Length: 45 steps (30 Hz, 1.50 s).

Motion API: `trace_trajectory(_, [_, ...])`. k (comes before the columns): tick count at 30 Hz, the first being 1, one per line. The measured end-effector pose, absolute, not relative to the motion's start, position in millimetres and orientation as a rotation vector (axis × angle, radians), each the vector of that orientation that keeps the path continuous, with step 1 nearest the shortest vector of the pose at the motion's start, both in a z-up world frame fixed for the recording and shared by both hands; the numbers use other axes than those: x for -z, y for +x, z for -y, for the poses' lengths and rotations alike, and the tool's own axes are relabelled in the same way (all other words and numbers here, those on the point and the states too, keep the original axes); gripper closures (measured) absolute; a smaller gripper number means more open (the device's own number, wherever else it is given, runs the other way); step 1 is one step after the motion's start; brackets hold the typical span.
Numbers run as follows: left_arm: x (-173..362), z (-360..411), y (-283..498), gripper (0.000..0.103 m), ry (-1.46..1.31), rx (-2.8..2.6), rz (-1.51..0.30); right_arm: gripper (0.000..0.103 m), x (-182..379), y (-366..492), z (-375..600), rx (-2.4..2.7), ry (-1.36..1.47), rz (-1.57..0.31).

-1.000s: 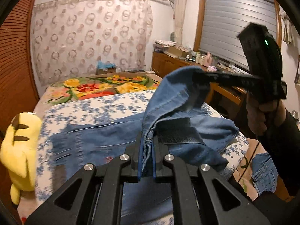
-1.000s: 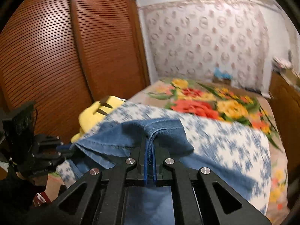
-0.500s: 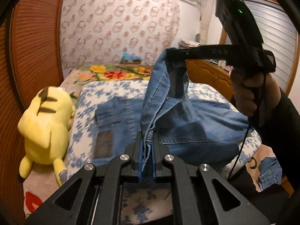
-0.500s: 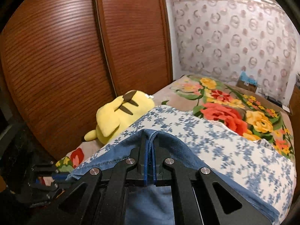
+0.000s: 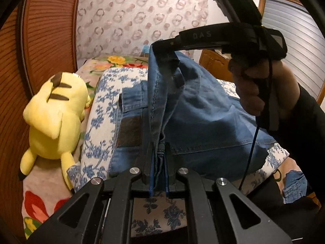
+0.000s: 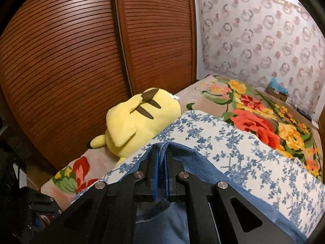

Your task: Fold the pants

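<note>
Blue denim pants (image 5: 203,126) lie partly folded over on a white bedspread with blue flowers (image 5: 97,126). My left gripper (image 5: 158,152) is shut on the pants' seam edge near the bed's front. The right gripper (image 5: 162,46), held in a person's hand (image 5: 251,89), pinches the same lifted edge farther back and holds it up. In the right wrist view the right gripper (image 6: 161,154) is shut on a fold of the pants (image 6: 193,162), above the bedspread (image 6: 233,142). A brown patch (image 5: 130,131) shows on the flat layer beneath.
A yellow plush toy (image 5: 54,118) lies at the bed's left edge, also the plush toy (image 6: 134,122) beside brown slatted closet doors (image 6: 81,61). A floral blanket (image 6: 264,122) covers the far bed. More denim (image 5: 294,185) lies on the floor at right.
Both grippers have carried the lifted pants edge leftward across the bed toward the plush toy and somewhat lower. The folded-over layer now covers more of the flat layer.
</note>
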<state>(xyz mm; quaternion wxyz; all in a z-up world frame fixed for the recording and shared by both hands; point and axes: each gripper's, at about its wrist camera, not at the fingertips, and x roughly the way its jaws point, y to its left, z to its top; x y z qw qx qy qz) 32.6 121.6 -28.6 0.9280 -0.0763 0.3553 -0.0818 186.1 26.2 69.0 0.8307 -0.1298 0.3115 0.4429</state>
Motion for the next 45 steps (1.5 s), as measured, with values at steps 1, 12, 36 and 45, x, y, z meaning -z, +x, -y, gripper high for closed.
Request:
trace_trajectory(1, [32, -123, 33, 0.094, -0.161, 0.165, -0.736, 0.094, -67, 187, -25, -0.945, -0.276, -0.678])
trace_trajectory(12, [51, -130, 40, 0.062, -0.185, 0.108, -0.793, 0.069, -66, 216, 45, -0.823, -0.281, -0.674])
trace_trajectory(36, [44, -134, 38, 0.058, -0.168, 0.039, -0.749, 0.101, -23, 253, 107, -0.698, -0.201, -0.842])
trace_trajectory(45, [45, -134, 36, 0.058, -0.166, 0.043, -0.748, 0.101, -86, 198, 118, -0.751, -0.185, -0.53])
